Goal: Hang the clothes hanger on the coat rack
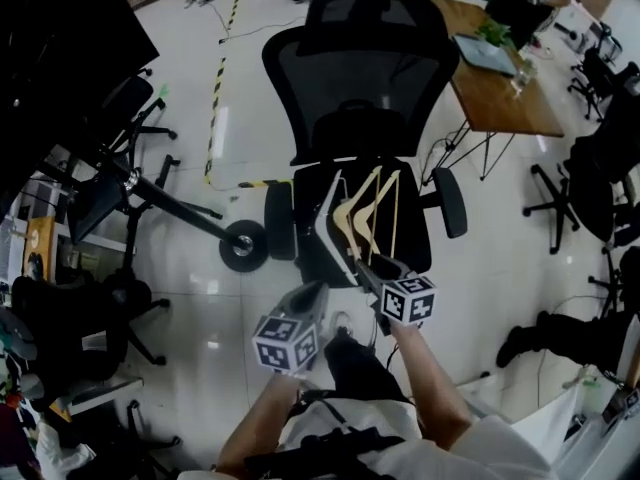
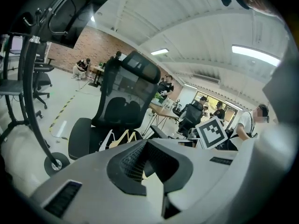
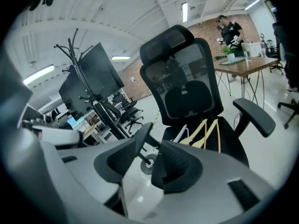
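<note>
Both tools open and empty before the office chair that holds the hangers

From the head view we see the left tool [image 1: 315, 293] and right tool [image 1: 362, 266] side by side, near the front edge of the office chair [image 1: 360, 78]; the hangers [image 1: 357, 200], one white and two wooden, rest on its seat, long axes running from the seat front back to the backrest; the coat rack [image 1: 170, 200] stands well apart at left. In the left gripper view the left tool [image 2: 148, 160] has its jaws apart with nothing between; the hangers [image 2: 124, 136] lean on the chair [image 2: 124, 97]; the rack pole [image 2: 29, 78] is at left. In the right gripper view the right tool [image 3: 148, 160] gapes empty; the hangers [image 3: 198, 133] slope up against the backrest [image 3: 187, 87]; we cannot make out their hooks; the rack [image 3: 91, 99] stands left of the chair.
</note>
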